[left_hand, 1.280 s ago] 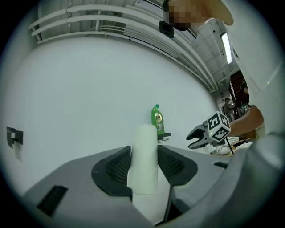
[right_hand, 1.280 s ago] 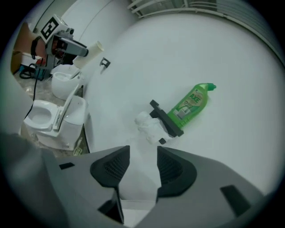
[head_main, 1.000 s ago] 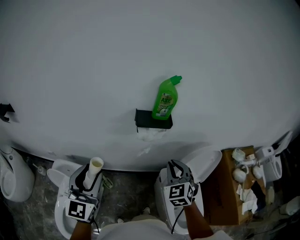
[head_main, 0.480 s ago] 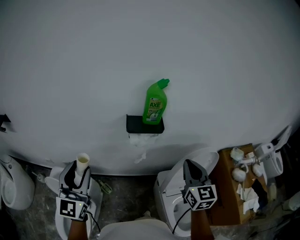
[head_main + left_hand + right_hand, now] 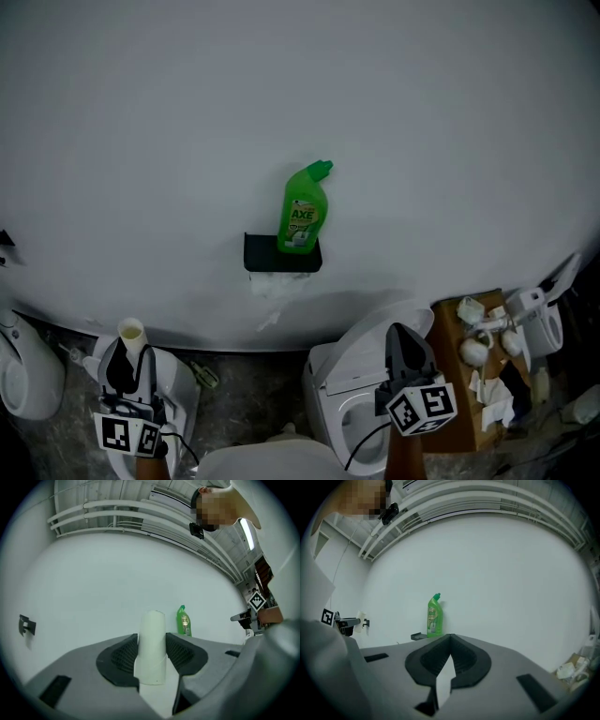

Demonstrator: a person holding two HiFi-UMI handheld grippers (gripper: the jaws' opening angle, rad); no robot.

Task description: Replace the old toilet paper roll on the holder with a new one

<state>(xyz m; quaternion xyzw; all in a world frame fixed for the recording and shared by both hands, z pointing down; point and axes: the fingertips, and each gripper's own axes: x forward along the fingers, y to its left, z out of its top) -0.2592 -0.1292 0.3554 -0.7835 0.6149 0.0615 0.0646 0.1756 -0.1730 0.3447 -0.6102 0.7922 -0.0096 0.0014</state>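
Cardboard tube [image 5: 152,641] of the old toilet paper roll: bare, pale cream, no paper on it. It stands upright between the pads of the left claw [image 5: 151,652] and rises well above the fingertips. It is off the holder, at the lower left of the head view, well apart from it.

Left claw: clamped on the tube, one pad pressing on each side. Marker cube [image 5: 127,434] at its rear.

Right claw [image 5: 449,639]: jaws together, tips meeting, nothing between them. It is at the lower right of the head view, above a toilet [image 5: 349,412] with its lid raised. Marker cube [image 5: 422,409] at its rear.

Holder [image 5: 281,253]: black, fixed to the white wall [image 5: 281,84], flat on top. Shreds of white paper [image 5: 274,284] hang just beneath it.

Toilet cleaner bottle [image 5: 302,208]: green, angled neck, upright on the holder's top, toward its right end.

Second toilet [image 5: 176,382]: white, below the left claw.

Urinal [image 5: 23,361]: white, at the far left edge.

Cardboard box [image 5: 461,389]: brown, right of the lidded toilet, holding white fittings [image 5: 478,349] and crumpled paper.

Floor [image 5: 246,394]: grey, mottled, showing between the two toilets.
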